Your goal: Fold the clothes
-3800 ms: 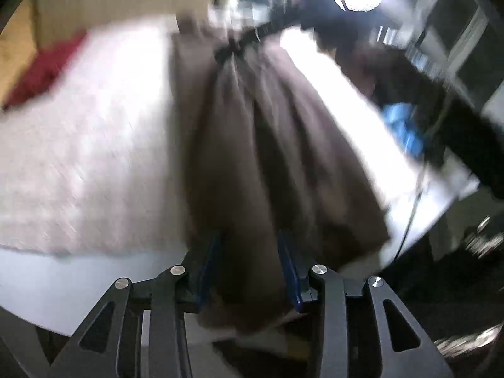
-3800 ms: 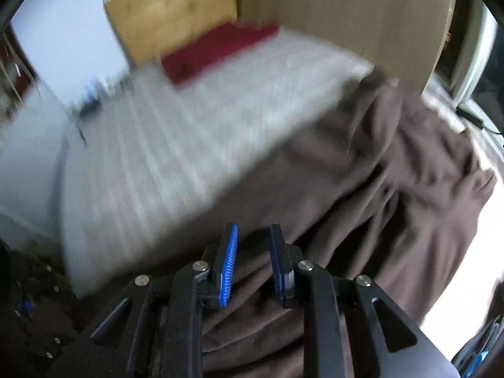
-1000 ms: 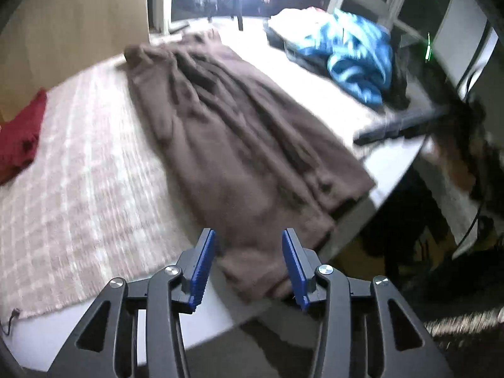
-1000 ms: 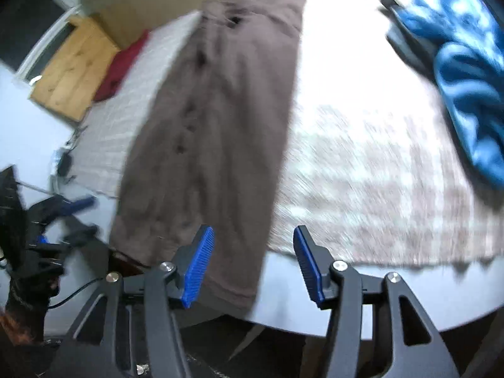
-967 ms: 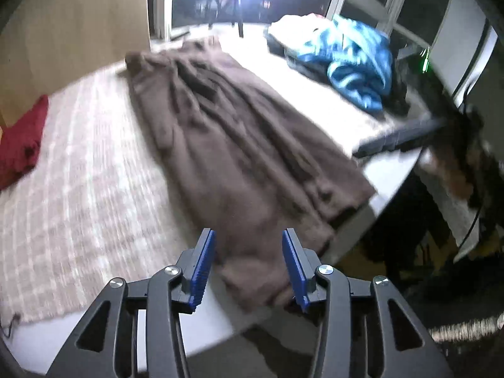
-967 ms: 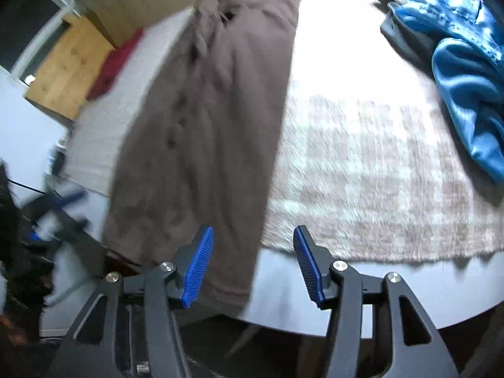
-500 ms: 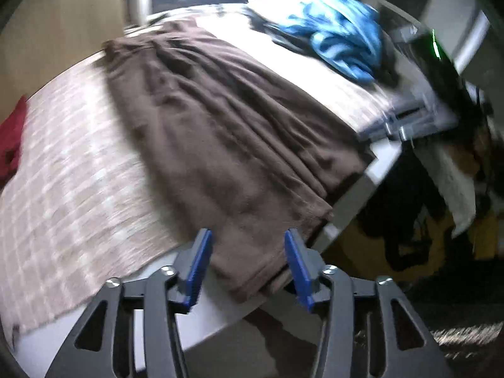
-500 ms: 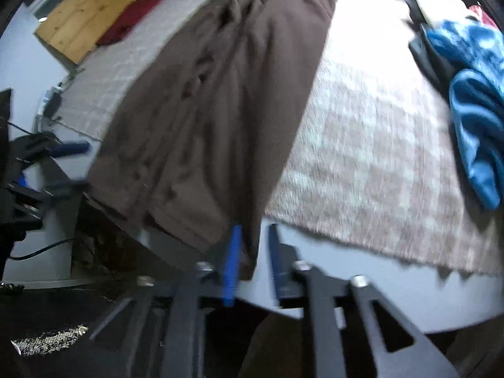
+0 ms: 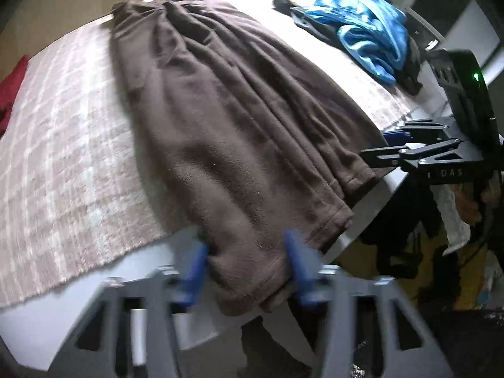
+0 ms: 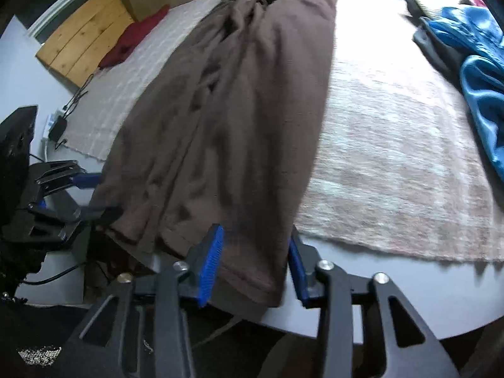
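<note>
- left gripper (image 9: 244, 271): jaws spread wide, straddling one near hem corner of the brown garment (image 9: 220, 119) at 6 o'clock in the left wrist view. Nothing pinched. View is motion-blurred.
- right gripper (image 10: 255, 258): also spread, pads either side of the other near hem corner, 6 o'clock in its own view. Cloth sits between the jaws, not clamped.
- Judgement: both grippers at the near hem suggests a two-corner pinch to carry that end toward the far end.
- Garment lies lengthwise on the checked blanket (image 10: 393, 157), near hem drooping over the table edge (image 10: 362, 299), so the corners are easy to get under.
- It's long, ridged, not yet compact; fits either a laid-out piece or one partly folded lengthwise.
- 2 o'clock, left view: blue garment (image 9: 371, 31) piled aside. 10 o'clock, right view: red cloth (image 10: 132, 41).
- Writing: faint letters on right gripper body, roughly "DAS", uncertain.
</note>
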Demonstrator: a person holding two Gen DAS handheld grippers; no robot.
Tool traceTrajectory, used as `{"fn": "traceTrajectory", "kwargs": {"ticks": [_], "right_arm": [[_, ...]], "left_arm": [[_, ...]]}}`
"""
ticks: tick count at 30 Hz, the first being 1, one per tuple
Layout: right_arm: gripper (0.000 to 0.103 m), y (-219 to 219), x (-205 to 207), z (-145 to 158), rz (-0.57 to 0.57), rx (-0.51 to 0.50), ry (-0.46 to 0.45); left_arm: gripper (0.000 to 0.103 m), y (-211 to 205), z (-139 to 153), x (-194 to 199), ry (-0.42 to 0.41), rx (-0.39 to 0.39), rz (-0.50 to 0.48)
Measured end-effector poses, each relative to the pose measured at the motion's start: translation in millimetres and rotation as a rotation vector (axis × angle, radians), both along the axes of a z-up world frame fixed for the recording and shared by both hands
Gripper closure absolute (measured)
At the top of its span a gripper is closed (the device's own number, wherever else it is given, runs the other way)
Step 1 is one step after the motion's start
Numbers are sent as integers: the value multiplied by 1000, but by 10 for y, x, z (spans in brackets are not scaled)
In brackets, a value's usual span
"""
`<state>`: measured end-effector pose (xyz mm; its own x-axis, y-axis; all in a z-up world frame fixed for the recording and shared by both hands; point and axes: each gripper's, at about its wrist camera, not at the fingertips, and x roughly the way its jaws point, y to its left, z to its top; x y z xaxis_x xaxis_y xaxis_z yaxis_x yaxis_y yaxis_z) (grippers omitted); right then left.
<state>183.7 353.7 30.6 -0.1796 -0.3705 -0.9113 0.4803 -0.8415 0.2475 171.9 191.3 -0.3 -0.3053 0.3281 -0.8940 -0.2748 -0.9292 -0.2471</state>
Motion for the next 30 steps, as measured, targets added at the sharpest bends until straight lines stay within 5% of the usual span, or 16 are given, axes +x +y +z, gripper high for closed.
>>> {"fn": "traceTrajectory", "kwargs": {"ticks": [3, 9, 12, 16, 22, 30], "right_arm": [[94, 16, -9, 96, -5, -51, -7], [95, 347, -286, 590, -114, -347, -92], [95, 375, -573, 825, -127, -423, -83], [95, 268, -1161, 717, -156, -425, -107], [95, 113, -2036, 556, -200, -429, -145], [91, 351, -2361, 323, -195, -511, -288]], "left_arm": [[90, -137, 75, -59, -20, 104, 10], [91, -400, 551, -235, 28, 274, 31], [91, -492, 791, -501, 65, 324, 45], [91, -764, 987, -884, 105, 318, 66], [91, -998, 667, -1499, 1, 347, 153], [85, -1292, 211, -2321, -149, 391, 272]]}}
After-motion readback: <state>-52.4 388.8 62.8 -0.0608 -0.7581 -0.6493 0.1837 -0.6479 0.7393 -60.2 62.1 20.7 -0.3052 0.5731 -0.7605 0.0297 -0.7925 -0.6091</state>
